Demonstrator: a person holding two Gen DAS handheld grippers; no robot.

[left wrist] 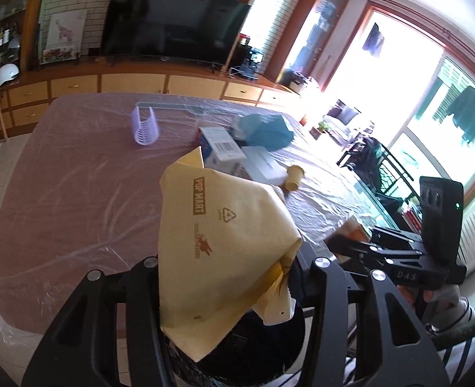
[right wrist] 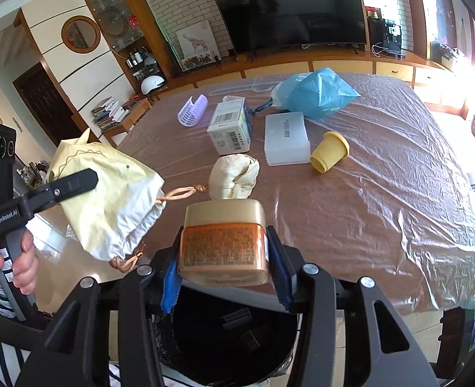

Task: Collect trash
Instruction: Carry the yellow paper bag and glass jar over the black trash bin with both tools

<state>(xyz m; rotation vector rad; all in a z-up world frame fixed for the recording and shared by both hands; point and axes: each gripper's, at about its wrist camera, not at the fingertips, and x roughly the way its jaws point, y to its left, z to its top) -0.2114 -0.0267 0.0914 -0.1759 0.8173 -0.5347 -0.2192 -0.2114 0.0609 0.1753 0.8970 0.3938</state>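
While above bin [right wrist: 227,342], both tools loaded.

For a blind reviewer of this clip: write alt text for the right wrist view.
The right gripper clamps an amber jar with a beige lid over a black trash bin, while the left gripper holds a pale yellow drawstring bag beside it. Behind, a plastic-covered table carries a yellow cup, boxes and a blue bag.
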